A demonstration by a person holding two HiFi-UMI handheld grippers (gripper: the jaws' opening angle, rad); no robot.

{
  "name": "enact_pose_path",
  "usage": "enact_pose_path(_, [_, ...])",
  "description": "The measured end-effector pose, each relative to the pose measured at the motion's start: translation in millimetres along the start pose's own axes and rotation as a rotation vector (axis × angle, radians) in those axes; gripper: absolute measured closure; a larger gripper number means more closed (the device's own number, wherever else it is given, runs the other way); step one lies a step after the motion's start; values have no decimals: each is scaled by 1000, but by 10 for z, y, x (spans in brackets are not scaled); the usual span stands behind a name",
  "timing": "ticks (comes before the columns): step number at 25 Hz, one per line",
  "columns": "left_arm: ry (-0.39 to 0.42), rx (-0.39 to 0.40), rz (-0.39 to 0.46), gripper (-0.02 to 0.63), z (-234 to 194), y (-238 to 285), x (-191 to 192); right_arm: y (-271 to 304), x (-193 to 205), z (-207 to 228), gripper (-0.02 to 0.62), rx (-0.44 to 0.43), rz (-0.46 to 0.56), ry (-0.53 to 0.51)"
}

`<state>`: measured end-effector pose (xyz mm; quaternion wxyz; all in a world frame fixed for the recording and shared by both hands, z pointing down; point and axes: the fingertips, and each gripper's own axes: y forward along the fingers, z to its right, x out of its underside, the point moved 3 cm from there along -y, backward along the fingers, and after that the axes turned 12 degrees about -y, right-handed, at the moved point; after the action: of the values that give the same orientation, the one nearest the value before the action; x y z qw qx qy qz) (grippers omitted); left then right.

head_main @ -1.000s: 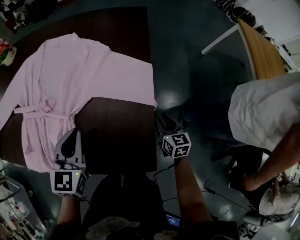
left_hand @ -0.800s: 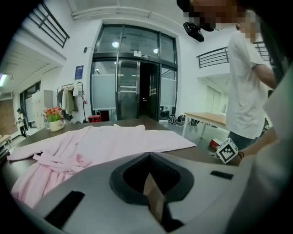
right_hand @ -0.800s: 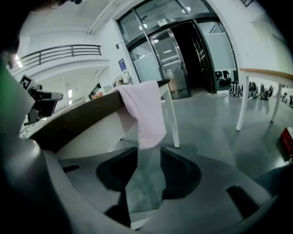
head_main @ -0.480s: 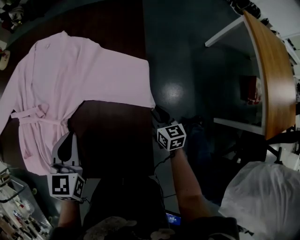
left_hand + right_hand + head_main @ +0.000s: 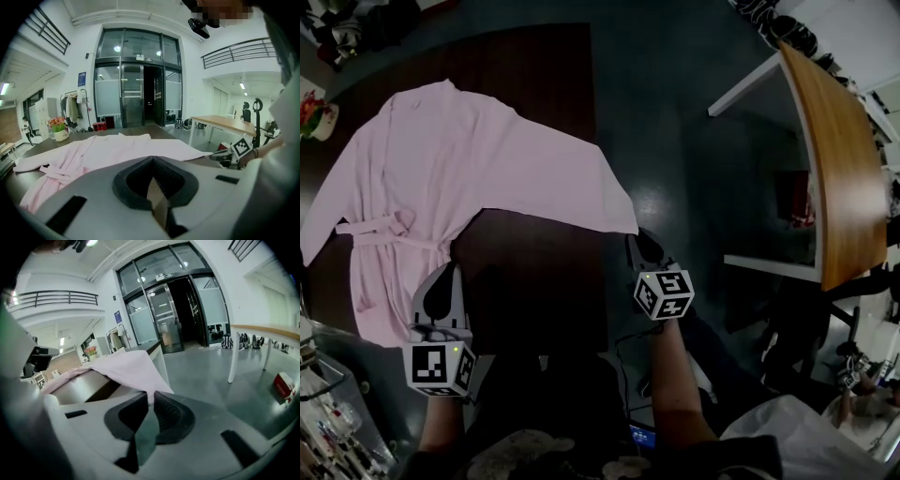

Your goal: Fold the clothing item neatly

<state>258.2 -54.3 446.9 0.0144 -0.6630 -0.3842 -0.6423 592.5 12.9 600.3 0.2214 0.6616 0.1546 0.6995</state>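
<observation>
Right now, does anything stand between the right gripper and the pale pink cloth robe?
Nothing visible does. The right gripper is closing its jaws, with a sleeve corner of the pale pink cloth robe between them.

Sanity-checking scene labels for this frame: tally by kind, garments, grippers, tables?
Garments: 1 (pink robe)
Grippers: 2 (left gripper, fingers shut, empty; right gripper, fingers closing with the robe's sleeve end between them)
Tables: 2 (dark table; wooden table)
Total: 5
</observation>
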Motion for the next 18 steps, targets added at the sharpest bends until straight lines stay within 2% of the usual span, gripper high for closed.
enact_pose_path(5, [-24,0,56,597,-234,-215,-104,-314,-531,-93,568,55,32,4])
enact_pose_path(8, [-34,20,76,597,-387,-311,-133,-444,-896,-253,568,67,53,-32])
enact_pose_path(13, [-6,59,116,597,-678,-479,-256,-708,-1424,-626,568,94,83,-38])
enact_pose_path(18, [-17,85,162,597,-984,-662,-382,-814,-1723,-1053,568,95,102,-33])
